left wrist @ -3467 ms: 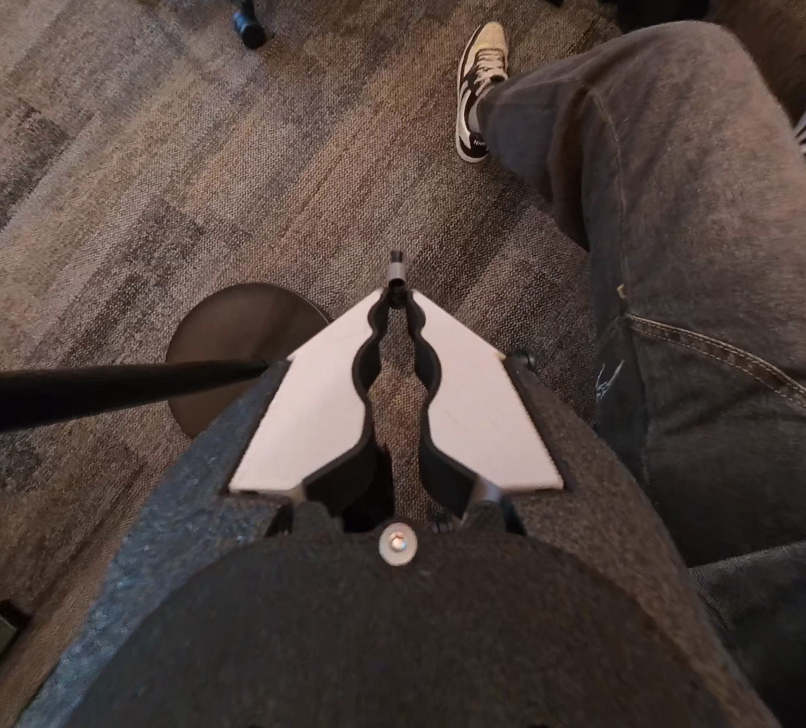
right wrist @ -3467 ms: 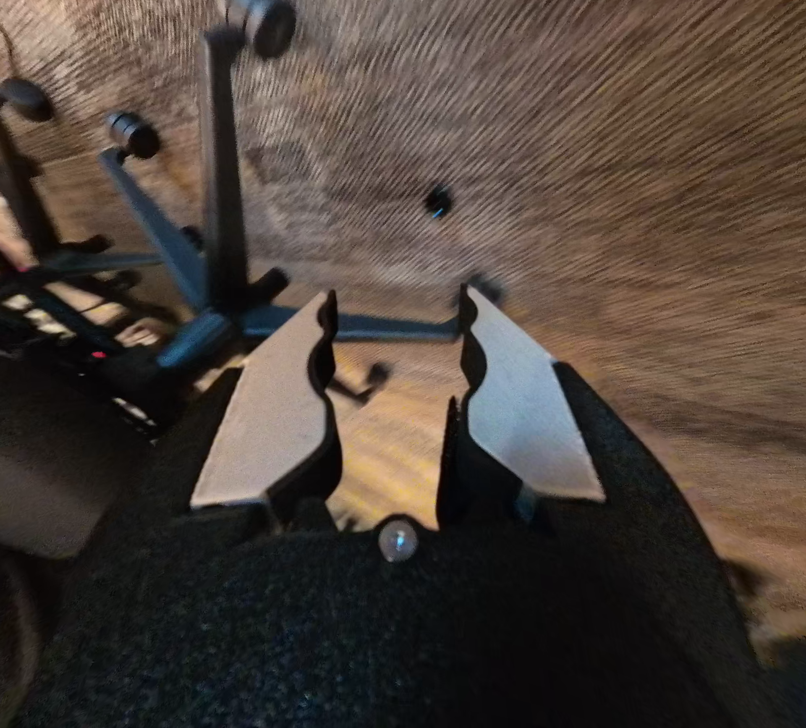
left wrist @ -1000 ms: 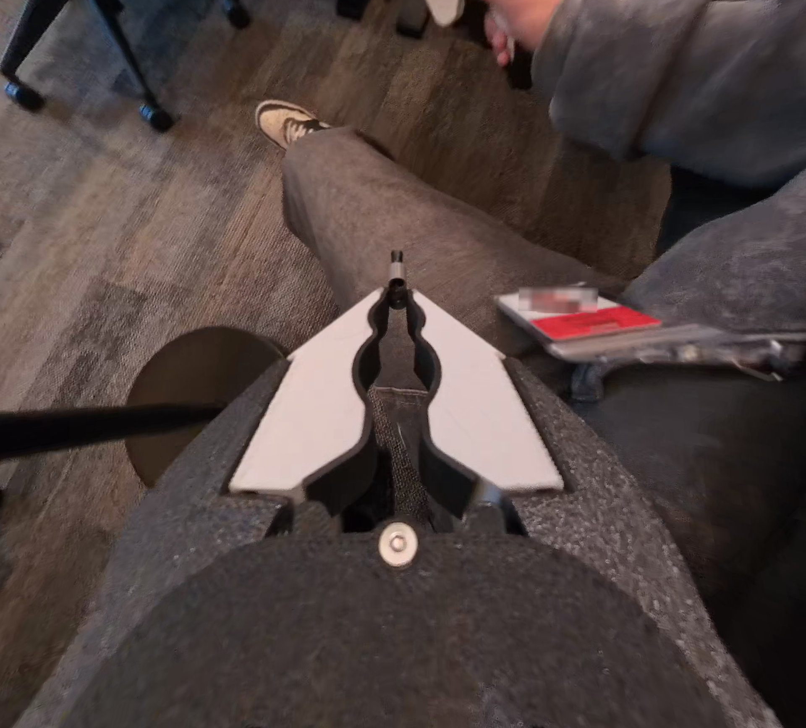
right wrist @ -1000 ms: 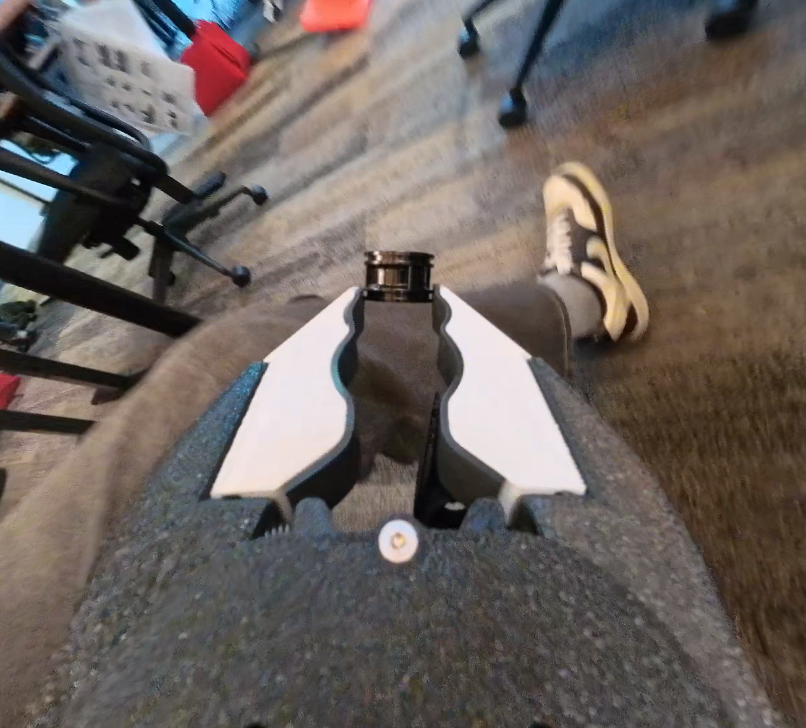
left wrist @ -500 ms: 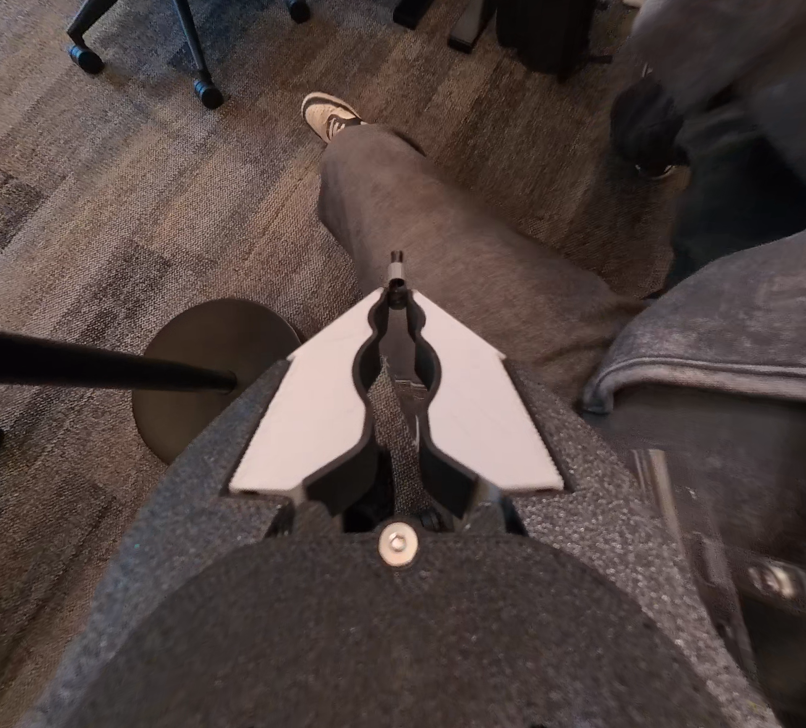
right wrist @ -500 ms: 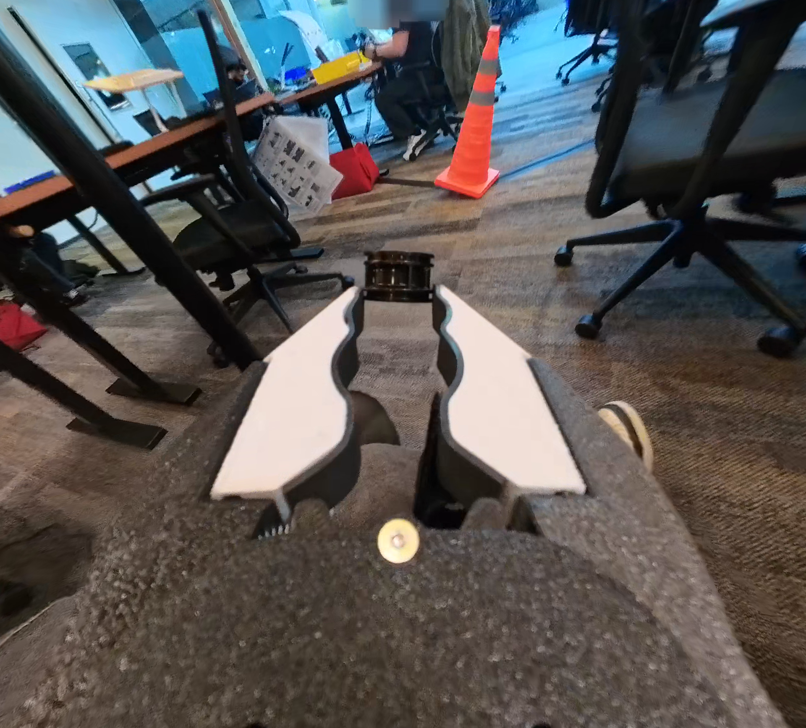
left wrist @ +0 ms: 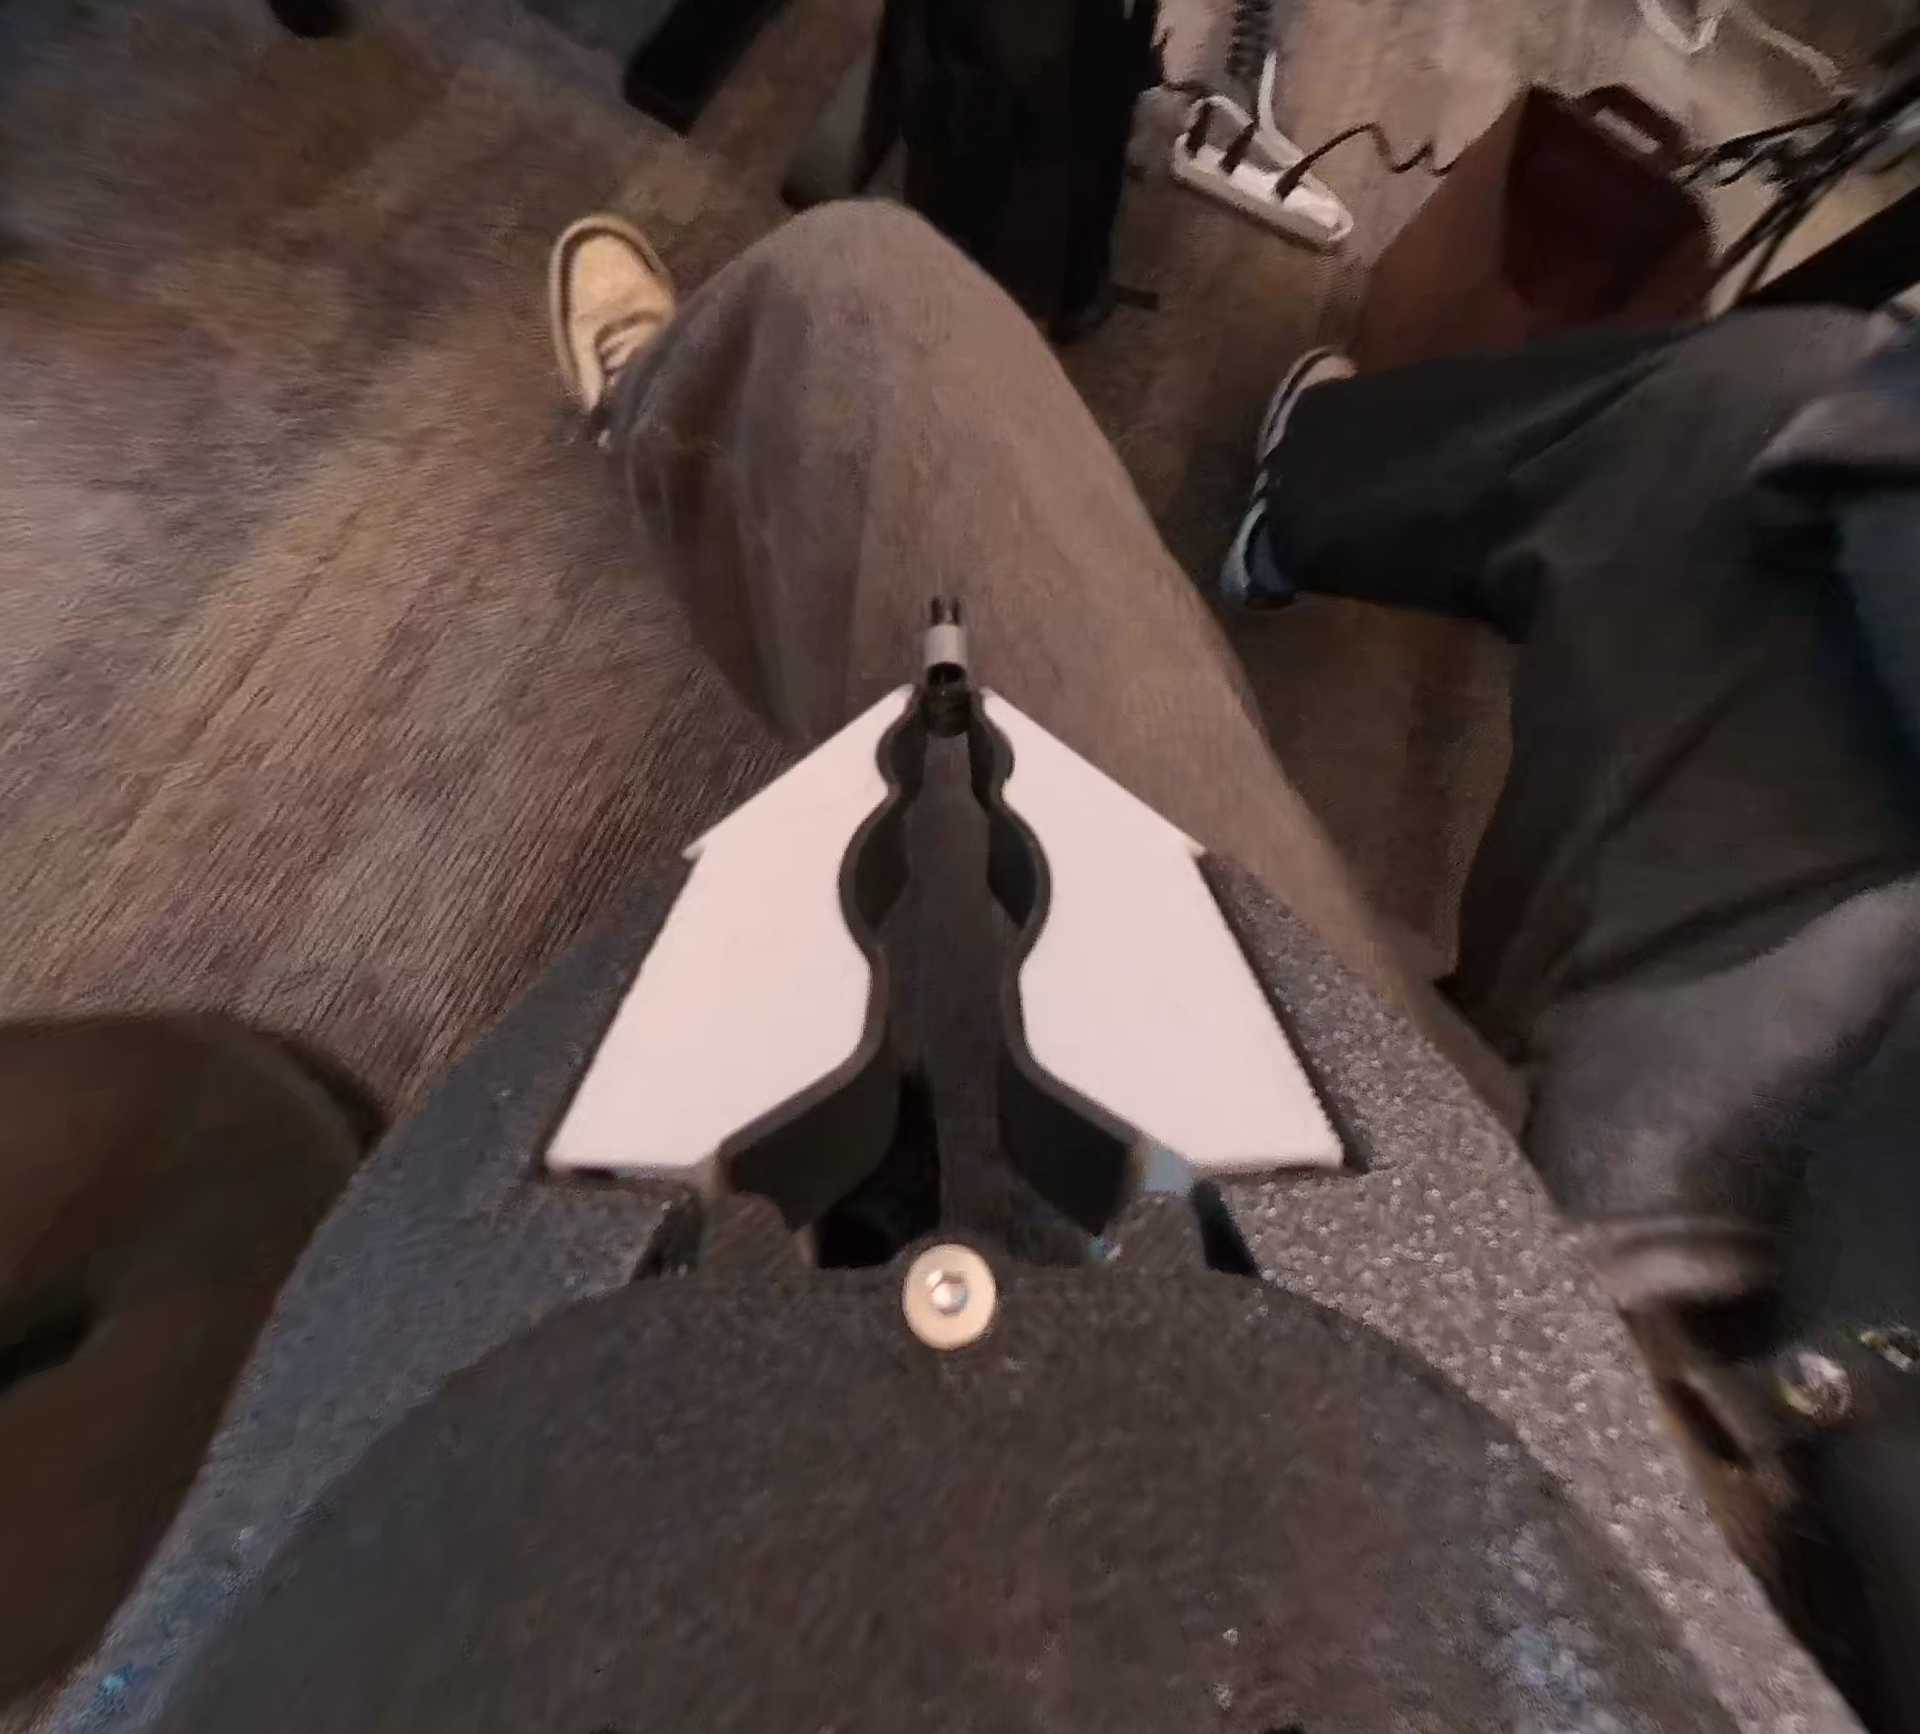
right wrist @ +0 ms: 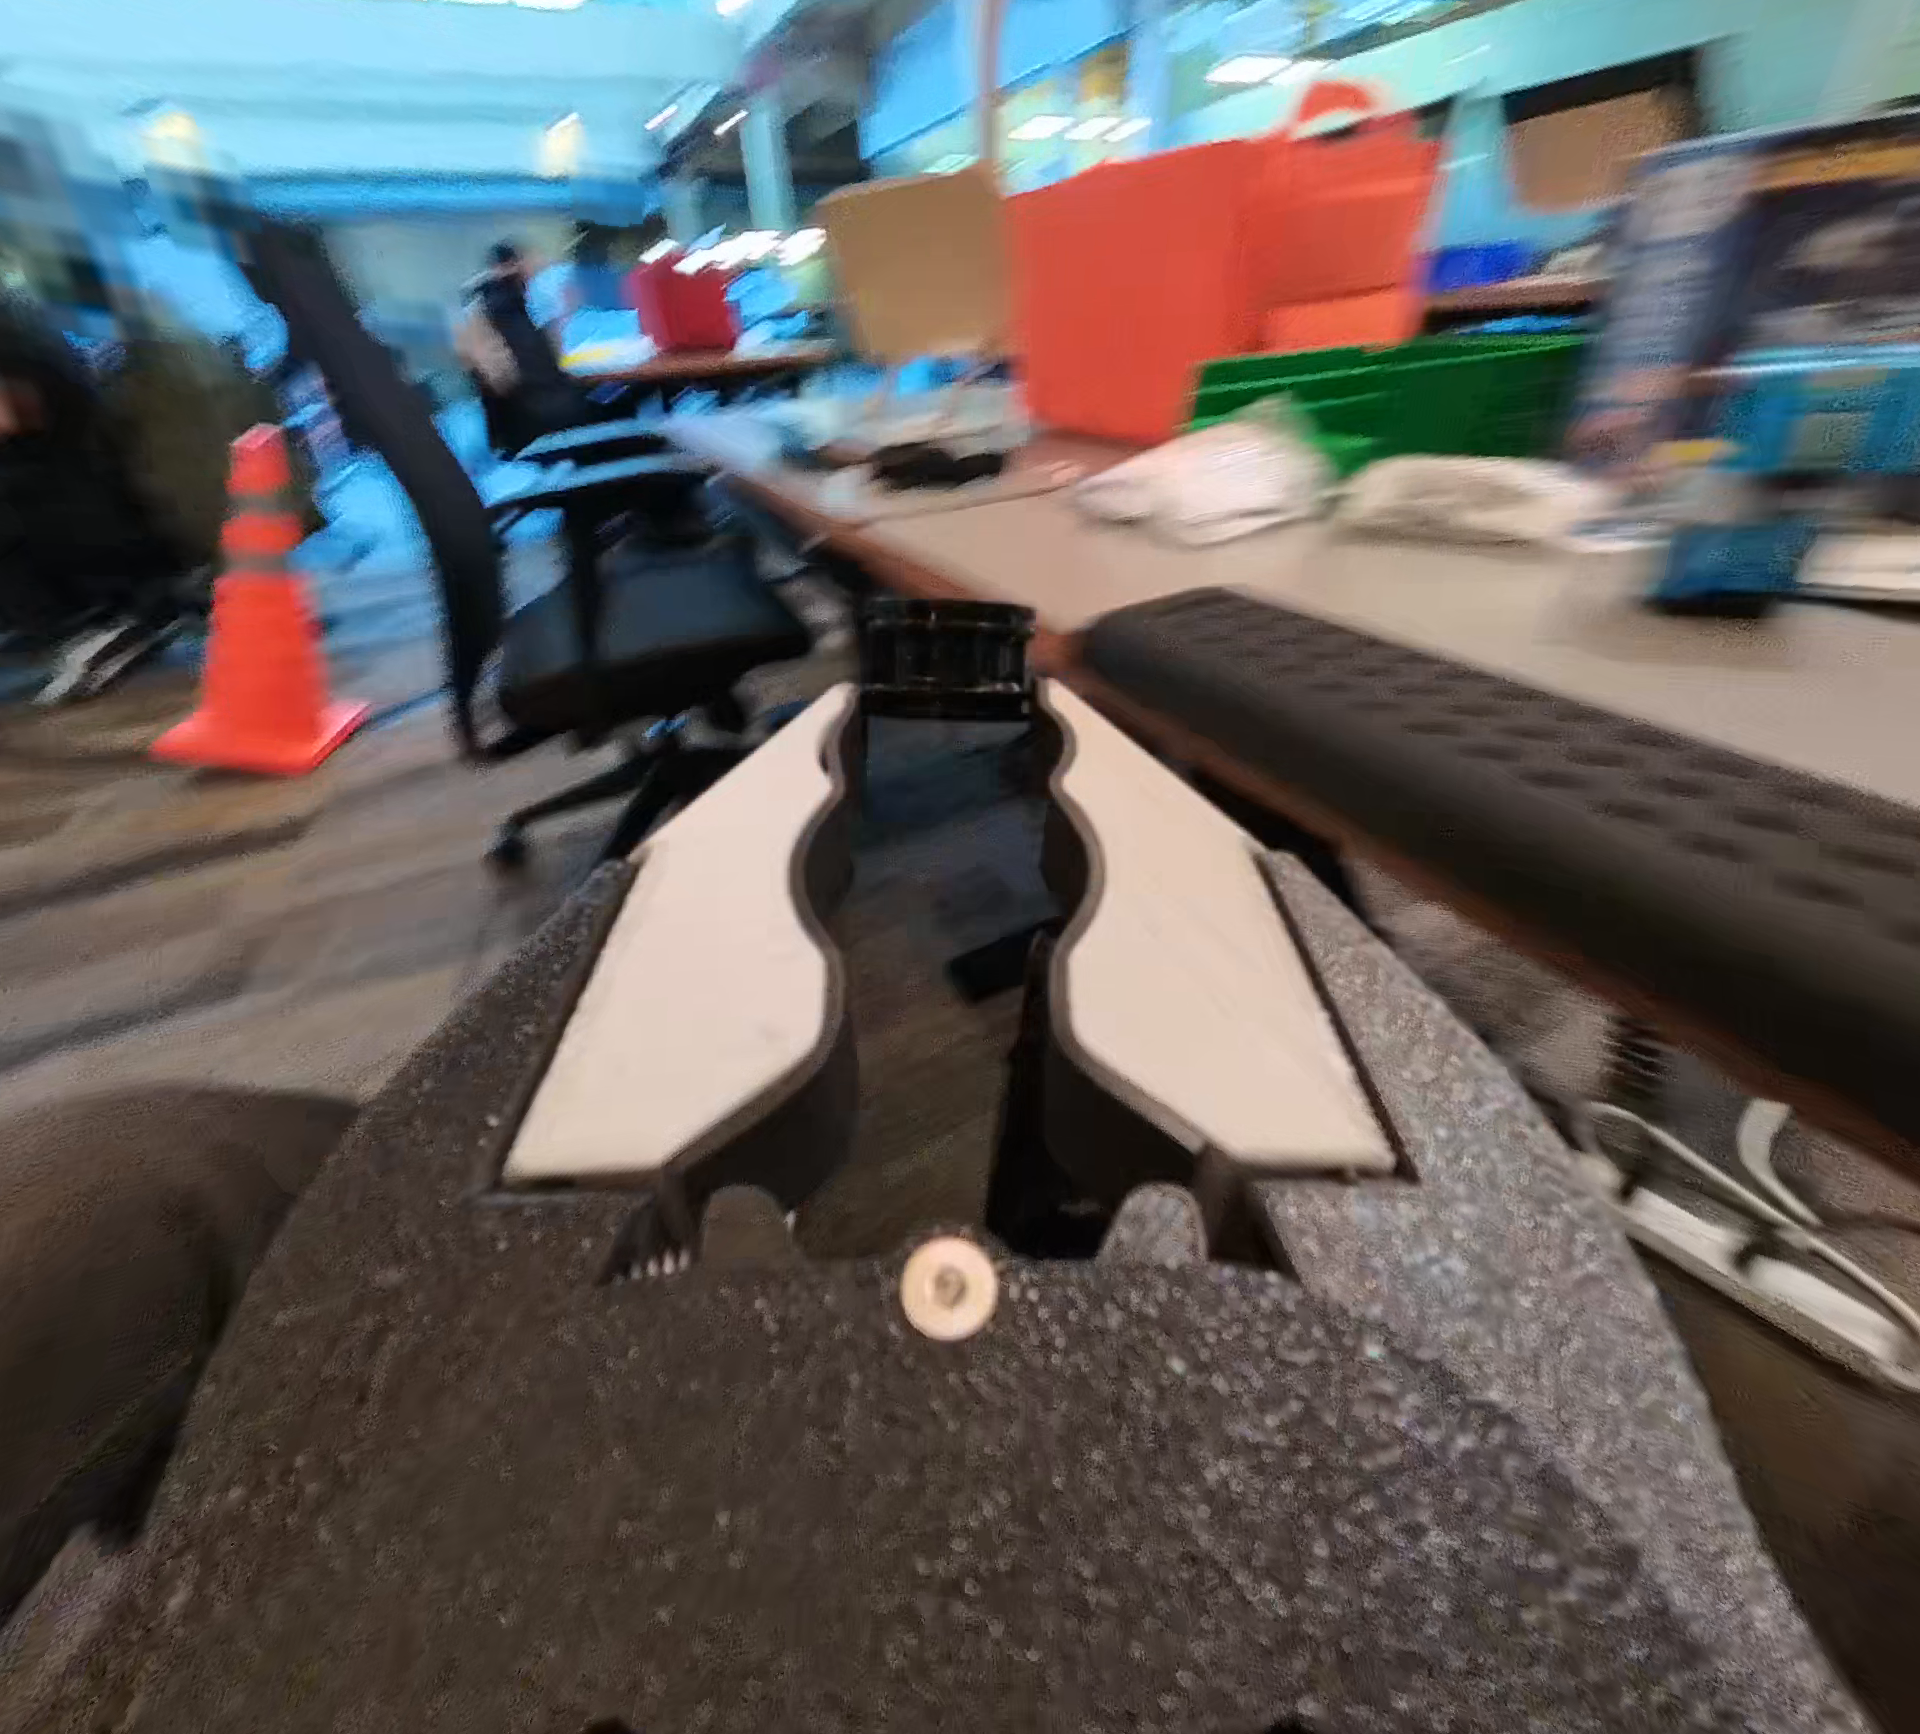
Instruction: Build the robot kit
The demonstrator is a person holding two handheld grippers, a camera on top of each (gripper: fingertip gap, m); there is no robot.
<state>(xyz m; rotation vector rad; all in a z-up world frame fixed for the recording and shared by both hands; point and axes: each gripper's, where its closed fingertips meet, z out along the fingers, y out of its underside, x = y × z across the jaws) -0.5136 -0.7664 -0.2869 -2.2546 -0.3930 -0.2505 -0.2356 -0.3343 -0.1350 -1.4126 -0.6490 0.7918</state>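
Blurring softens both views, so the clutter on the grey table (right wrist: 1455, 572) stays hard to make out. Half a second ago the right wrist view faced chairs and carpet; now the table and a black padded rest (right wrist: 1507, 780) fill its right side. The left gripper (left wrist: 945, 713) hangs above a grey trouser leg (left wrist: 883, 437), jaws together on a small metal pin (left wrist: 945, 645). The right gripper (right wrist: 943, 697) has its jaws clamped on a black ring (right wrist: 943, 650) at the tips.
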